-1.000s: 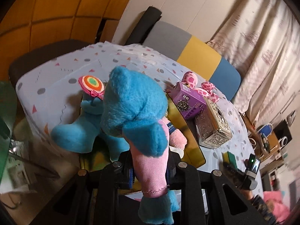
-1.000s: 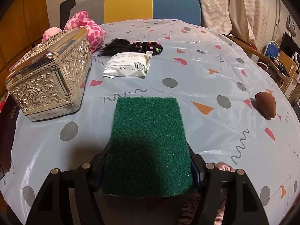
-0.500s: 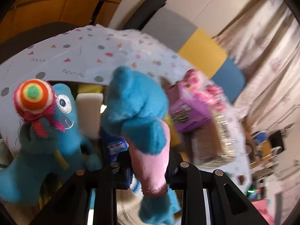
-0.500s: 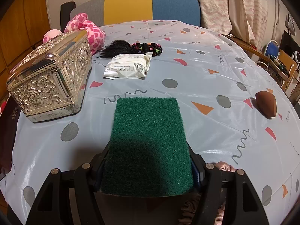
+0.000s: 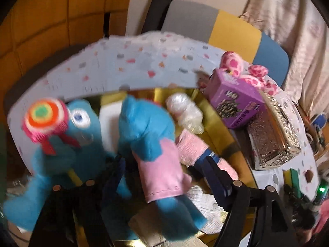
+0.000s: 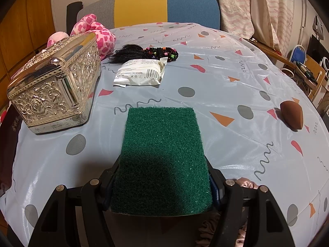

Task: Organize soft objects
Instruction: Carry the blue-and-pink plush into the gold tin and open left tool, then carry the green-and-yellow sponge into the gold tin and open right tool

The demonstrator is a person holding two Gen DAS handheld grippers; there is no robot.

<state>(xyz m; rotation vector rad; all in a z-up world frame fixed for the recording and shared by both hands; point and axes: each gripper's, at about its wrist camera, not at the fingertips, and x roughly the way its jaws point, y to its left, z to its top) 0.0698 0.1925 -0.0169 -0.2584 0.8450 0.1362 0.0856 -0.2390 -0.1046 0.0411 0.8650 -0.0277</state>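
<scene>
Now | gold tray (image 5: 218, 111): blue plush (image 5: 148, 131) | left tongs (image 5: 164, 177) opening | right tongs (image 6: 162, 187) pinching green scourer (image 6: 162, 154)

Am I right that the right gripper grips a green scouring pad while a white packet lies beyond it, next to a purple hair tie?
Not quite. In the right wrist view the right gripper grips the green scouring pad, the white packet beyond it, but the hair tie is black with coloured beads.
</scene>
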